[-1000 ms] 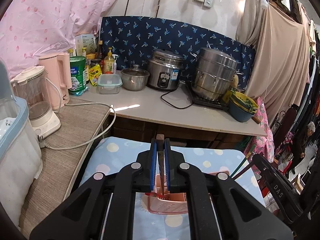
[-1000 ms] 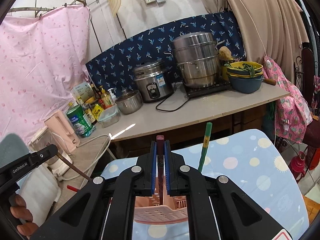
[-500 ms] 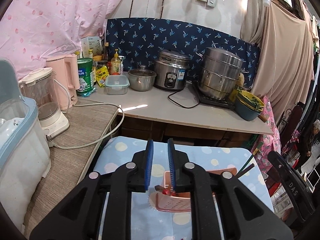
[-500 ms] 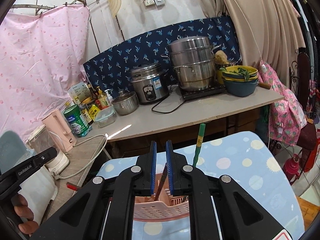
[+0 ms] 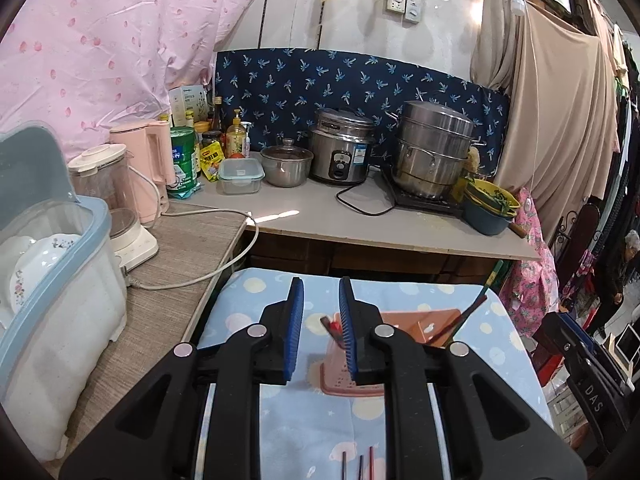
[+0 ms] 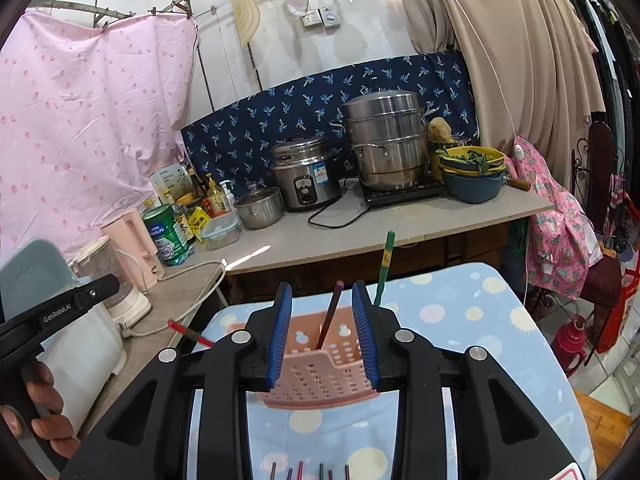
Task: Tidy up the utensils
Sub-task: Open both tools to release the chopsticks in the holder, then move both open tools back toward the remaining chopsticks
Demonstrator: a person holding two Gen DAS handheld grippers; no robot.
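The left hand-held gripper (image 5: 320, 304) has just been parting its jaws and now stands released, with a narrow gap between the blue ribbed pads and nothing pinched. Beyond the gap, a red-tipped chopstick (image 5: 331, 325) leans in the pink utensil holder (image 5: 348, 376), apart from the pads. The right hand-held gripper (image 6: 322, 304) has also just been opening and stands wider, its pads clear of everything. A dark maroon chopstick (image 6: 330, 314) rises between them, free of both, its lower end down inside the holder (image 6: 320, 376).

The holder is a pale pink plastic basket with rounded corners, perforated walls in a grid of small holes, and a few cut-out shapes on its back wall. It stands on the table (image 6: 472, 320), which is covered with a soft light-blue cloth printed with pastel dots and suns. A green chopstick (image 6: 385, 264) sticks up tilted from the holder's right side, and the red-tipped one (image 6: 188, 332) slants out to the left. More thin sticks (image 6: 310, 470) lie flat on the cloth at the near edge, only their ends showing. Both hand-held grippers are matte black plastic with silver pivot pins. At the lower left of the right wrist view, a hand (image 6: 40, 420) wraps the left tool's handle.
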